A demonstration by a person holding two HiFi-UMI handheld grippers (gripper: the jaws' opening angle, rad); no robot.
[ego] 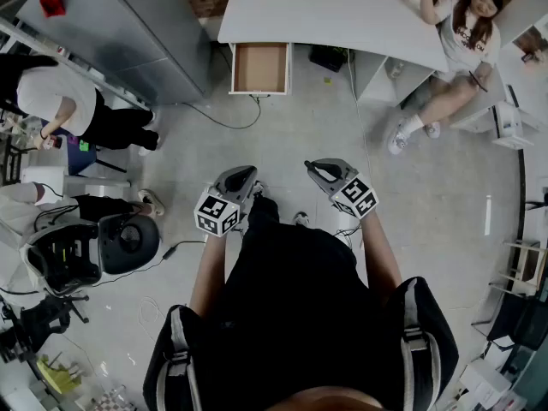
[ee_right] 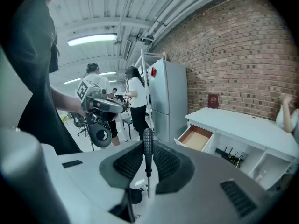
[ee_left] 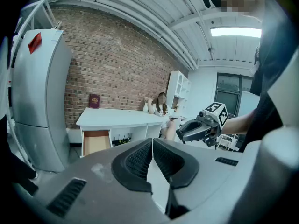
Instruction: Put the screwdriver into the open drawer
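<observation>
Screwdriver (ee_right: 147,136) in right claw (ee_right: 147,149), drawer (ego: 260,68) distant

No words or numbers could be read. The left hand-held gripper (ego: 247,175) and right hand-held gripper (ego: 319,169) each carried black-and-white square marker patterns, without letters. A red label (ee_left: 35,42) on the grey refrigerator (ee_left: 39,106) and the gold emblem on a dark red book (ee_left: 94,101) were too small to read.

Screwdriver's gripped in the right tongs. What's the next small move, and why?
Probably step forward toward the desk: the screwdriver is clamped in the right tongs, but the open drawer lies well ahead across the floor, slightly left, likely beyond reach from here.
</observation>
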